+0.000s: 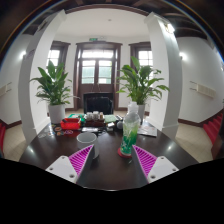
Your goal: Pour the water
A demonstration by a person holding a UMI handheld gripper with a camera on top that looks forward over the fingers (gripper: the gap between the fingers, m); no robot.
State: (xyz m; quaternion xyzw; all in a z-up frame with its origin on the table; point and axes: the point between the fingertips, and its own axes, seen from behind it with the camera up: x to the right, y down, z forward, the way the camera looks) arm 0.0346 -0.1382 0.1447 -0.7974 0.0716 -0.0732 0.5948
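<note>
A clear plastic bottle point(129, 131) with a green label and a red base stands upright on the dark round table point(105, 165), just ahead of my right finger. A pale grey cup point(88, 136) stands on the table to its left, beyond my left finger. My gripper point(112, 160) is open, its magenta pads point(81, 158) spread wide apart with only bare tabletop between them. Neither finger touches the bottle or the cup.
A red object point(70, 124) and other small items lie at the table's far side. Two large potted plants point(52, 88) flank a dark doorway at the back. Red seats point(214, 128) stand at the table's sides.
</note>
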